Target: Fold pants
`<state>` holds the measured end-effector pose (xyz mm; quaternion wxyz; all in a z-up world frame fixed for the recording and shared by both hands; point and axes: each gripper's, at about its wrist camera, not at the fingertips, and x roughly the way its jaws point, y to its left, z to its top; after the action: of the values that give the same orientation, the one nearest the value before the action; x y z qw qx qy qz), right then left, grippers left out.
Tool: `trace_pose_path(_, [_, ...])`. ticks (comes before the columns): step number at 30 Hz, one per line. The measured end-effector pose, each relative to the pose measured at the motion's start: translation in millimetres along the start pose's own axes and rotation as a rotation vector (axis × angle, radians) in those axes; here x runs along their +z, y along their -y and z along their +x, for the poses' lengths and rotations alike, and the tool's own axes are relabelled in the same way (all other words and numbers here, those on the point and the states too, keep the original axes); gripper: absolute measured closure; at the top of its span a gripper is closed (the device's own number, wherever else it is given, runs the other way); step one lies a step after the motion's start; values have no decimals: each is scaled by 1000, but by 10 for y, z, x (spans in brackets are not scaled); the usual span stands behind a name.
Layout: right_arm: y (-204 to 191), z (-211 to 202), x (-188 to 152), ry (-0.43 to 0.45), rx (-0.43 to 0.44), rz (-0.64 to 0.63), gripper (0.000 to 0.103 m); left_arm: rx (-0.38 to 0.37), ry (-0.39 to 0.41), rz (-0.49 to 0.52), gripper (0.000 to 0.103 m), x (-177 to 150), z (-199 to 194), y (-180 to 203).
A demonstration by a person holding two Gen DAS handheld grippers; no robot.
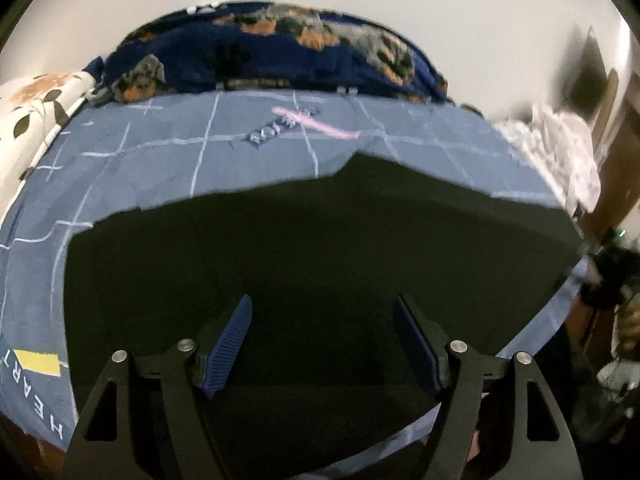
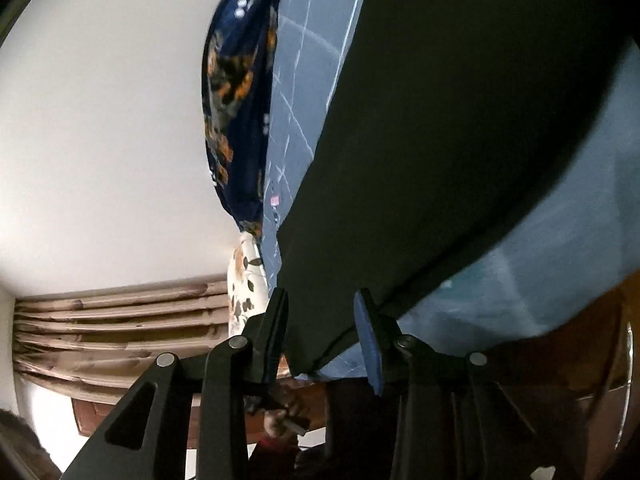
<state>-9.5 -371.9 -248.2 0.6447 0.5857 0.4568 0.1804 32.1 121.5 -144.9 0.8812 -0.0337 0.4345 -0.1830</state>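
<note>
The bed [image 1: 132, 168] is the big thing here, blue sheet with a pale grid, and the pants [image 1: 320, 240] cover most of its near half as one dark, flat slab. From the left wrist view their far edge runs jagged from about 9 o'clock up to 12 and down to 3. They look like soft, light, limp cloth, so I'd guess they drape and sag the moment you lift them, and a pinch in the middle would just bunch them up. Corners and hem edges seem like the place to grab, one per side, so the fold line stays straight.

Room-wise: open sheet past the pants toward 12, then a dark floral blanket [image 1: 280, 52] heaped along the wall. A leafy white pillow [image 1: 36, 112] sits at 10, some white cloth [image 1: 560, 148] at 2. The bed edge drops off at 4 to 5, so a dragged hem could slide over it.

Left gripper [image 1: 322, 348] hangs over the pants with jaws wide, nothing between them. Right gripper [image 2: 322, 336] is partly open at a corner of the pants [image 2: 460, 140] near 6 o'clock; pads don't look pressed on it.
</note>
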Motion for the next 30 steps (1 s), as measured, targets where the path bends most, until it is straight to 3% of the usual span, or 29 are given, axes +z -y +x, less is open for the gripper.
trace_pose_path(4, [119,45,-53,5,-36,47,69,2,26,28,30,34,-64,72])
trace_pose_path(10, [137,27,-11,43,-75,60,68,25,-38,16,30,-39,134,-8])
trace_pose_path(17, [166,18,-82,101,-46,109,65,27,-49,-81,30,-64,183,-210])
trace_pose_path(21, [94,67,-113,111,-45,64,60,55,-52,-40,30,-83,203,-148])
trace_pose_path(23, [27,139,-115,109,-80,23,71,74,-55,-7,29,-98,219,-102])
trace_pose_path(24, [3,165,-119,110,-114,-1,91,78,-55,0,28,-103,219,-93])
trace_pose_path(25, [4,183,-123,110,-140,-10,95,82,-57,9,28,-107,222,-80])
trace_pose_path(30, [-37,122,-194,109,-146,-21,97,80,-62,14,28,-97,206,-104])
